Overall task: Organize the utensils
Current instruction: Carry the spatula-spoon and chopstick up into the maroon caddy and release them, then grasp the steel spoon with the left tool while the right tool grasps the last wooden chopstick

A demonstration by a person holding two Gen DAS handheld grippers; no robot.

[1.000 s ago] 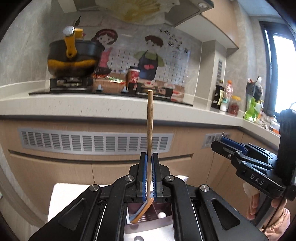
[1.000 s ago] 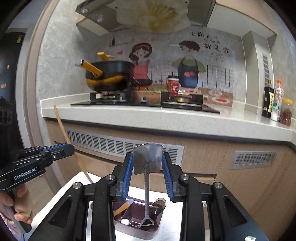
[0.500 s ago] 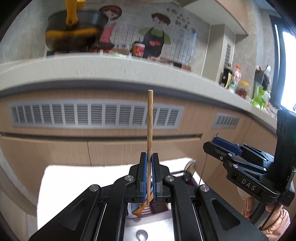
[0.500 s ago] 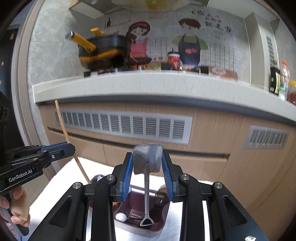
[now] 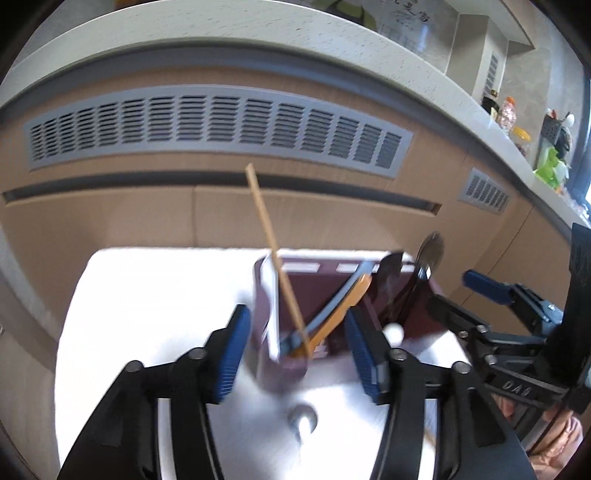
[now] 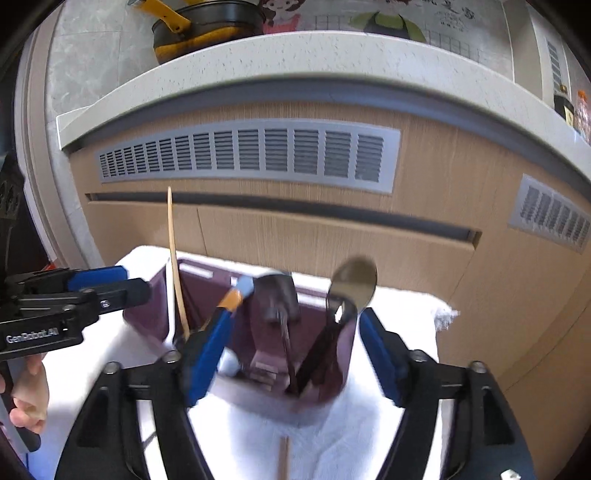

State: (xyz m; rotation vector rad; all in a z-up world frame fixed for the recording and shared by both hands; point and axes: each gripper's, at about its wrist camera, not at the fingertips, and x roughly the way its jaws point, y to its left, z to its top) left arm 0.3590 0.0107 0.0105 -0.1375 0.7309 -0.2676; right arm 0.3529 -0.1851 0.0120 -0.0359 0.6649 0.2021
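Note:
A maroon utensil holder (image 5: 295, 365) (image 6: 155, 306) stands on a white towel. A wooden chopstick (image 5: 275, 254) (image 6: 173, 266) leans in its left compartment. An orange-and-blue handled tool (image 5: 343, 306) (image 6: 231, 299), a metal spatula (image 6: 275, 295) (image 5: 391, 269) and a metal spoon (image 6: 352, 284) (image 5: 430, 251) stand inside it. My left gripper (image 5: 295, 350) is open and empty just above the holder. My right gripper (image 6: 291, 350) is open and empty, with the holder between its fingers.
The white towel (image 5: 159, 288) (image 6: 402, 314) covers a small table in front of wooden cabinet fronts with grey vents (image 6: 251, 155). A utensil end (image 5: 303, 421) and a wooden stick (image 6: 283, 458) lie on the towel near me. A pot (image 6: 210, 29) sits on the counter above.
Both grippers dropped toward the holder and opened. The left let go of the chopstick and the right let go of the spatula; both now stand in the holder.

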